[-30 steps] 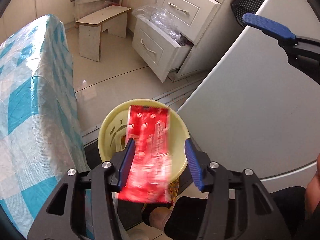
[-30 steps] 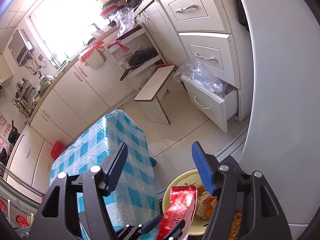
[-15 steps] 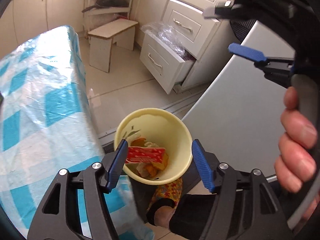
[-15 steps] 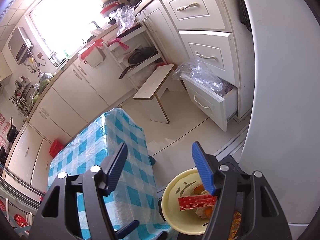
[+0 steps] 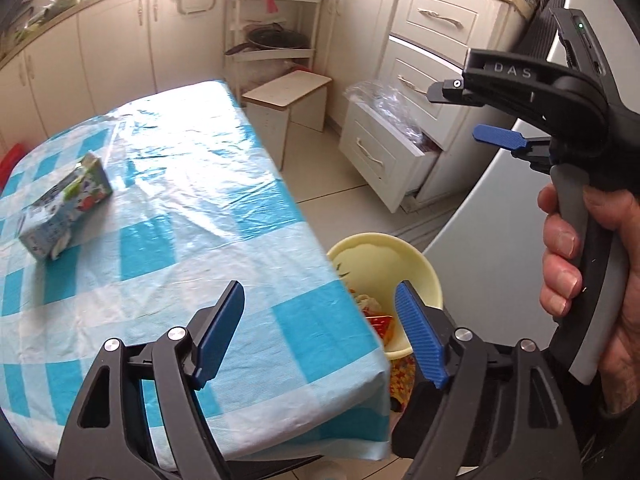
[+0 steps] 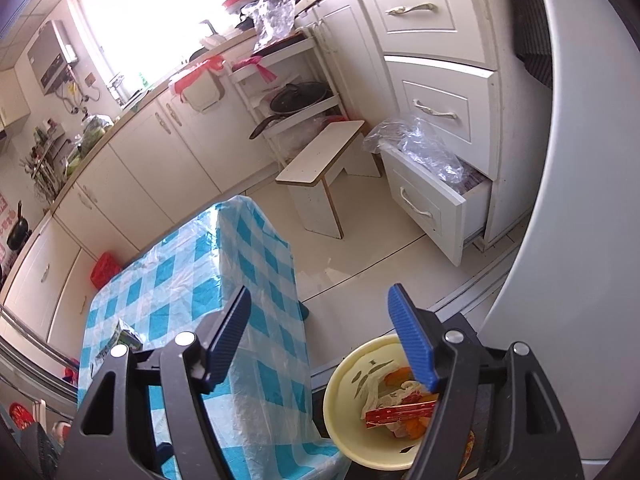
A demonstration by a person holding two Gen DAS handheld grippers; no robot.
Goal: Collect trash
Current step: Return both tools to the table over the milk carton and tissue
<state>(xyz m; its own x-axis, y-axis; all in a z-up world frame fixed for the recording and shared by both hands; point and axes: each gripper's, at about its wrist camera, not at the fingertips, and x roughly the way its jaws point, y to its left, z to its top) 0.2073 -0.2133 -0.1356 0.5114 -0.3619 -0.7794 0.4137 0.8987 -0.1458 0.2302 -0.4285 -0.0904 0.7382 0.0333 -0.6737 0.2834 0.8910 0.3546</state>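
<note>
A pale yellow bin [image 5: 384, 248] [image 6: 348, 412] stands on the floor beside the table, with a red wrapper [image 6: 400, 414] [image 5: 380, 322] and orange and white scraps inside. A small blue-green carton [image 5: 64, 208] [image 6: 124, 338] lies on the blue checked tablecloth [image 5: 180, 208] [image 6: 180, 288]. My left gripper [image 5: 320, 332] is open and empty over the table's near corner. My right gripper [image 6: 320, 340] is open and empty, high above the bin; it also shows in the left wrist view [image 5: 500, 140].
A grey appliance side [image 5: 480, 264] stands right of the bin. A white drawer [image 6: 424, 200] hangs open with clear plastic in it. A low white stool [image 6: 324, 168] stands on the tiled floor. Cabinets line the far wall.
The red wrapper left my left gripper and dropped into the bin. My left gripper then swung left, over the table. The right gripper barely moved.
</note>
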